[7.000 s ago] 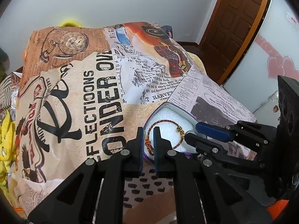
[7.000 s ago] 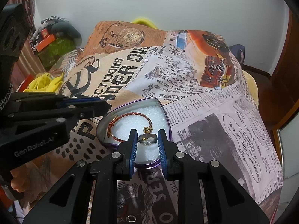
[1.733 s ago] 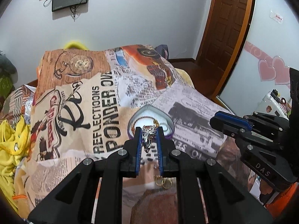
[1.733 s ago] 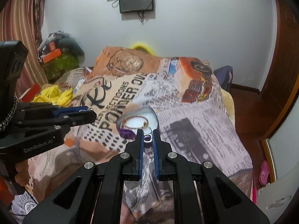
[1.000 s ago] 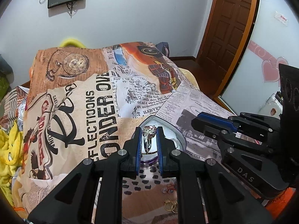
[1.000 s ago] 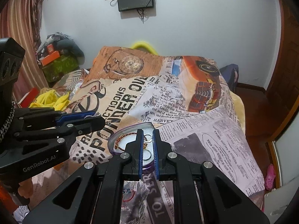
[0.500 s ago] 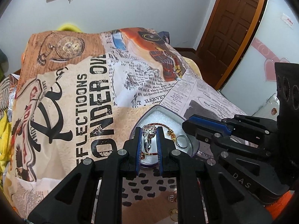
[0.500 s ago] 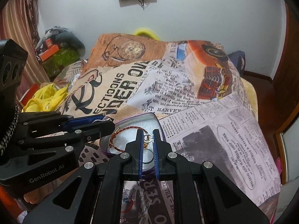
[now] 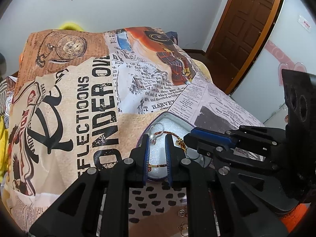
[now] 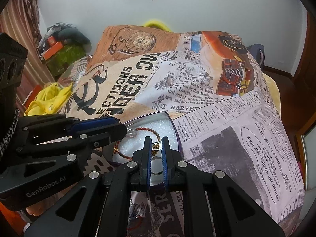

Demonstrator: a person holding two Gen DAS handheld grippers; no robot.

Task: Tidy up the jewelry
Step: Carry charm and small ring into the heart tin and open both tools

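A purple heart-shaped tin (image 9: 173, 119) (image 10: 167, 116) with white foam lining lies on the printed bedspread. A red and gold cord bracelet (image 9: 169, 133) (image 10: 152, 131) lies inside it. My left gripper (image 9: 157, 138) is open over the tin's left side, and a silver stone ring (image 9: 155, 135) lies on the foam between its fingertips. In the right wrist view this ring (image 10: 132, 132) sits just past the left gripper's tip. My right gripper (image 10: 156, 144) is shut on a small silver ring (image 10: 156, 145) and holds it over the tin's near edge.
The bedspread (image 9: 83, 98) covers the whole bed. Small gold earrings (image 9: 182, 213) lie on it in front of the tin. A red cord loop (image 10: 136, 220) lies near the right gripper's base. Yellow cloth (image 10: 49, 96) and boxes are at the left, a brown door (image 9: 243, 19) at the right.
Both grippers have moved down over the tin. My left gripper has opened and let the stone ring drop onto the foam. My right gripper still holds its ring.
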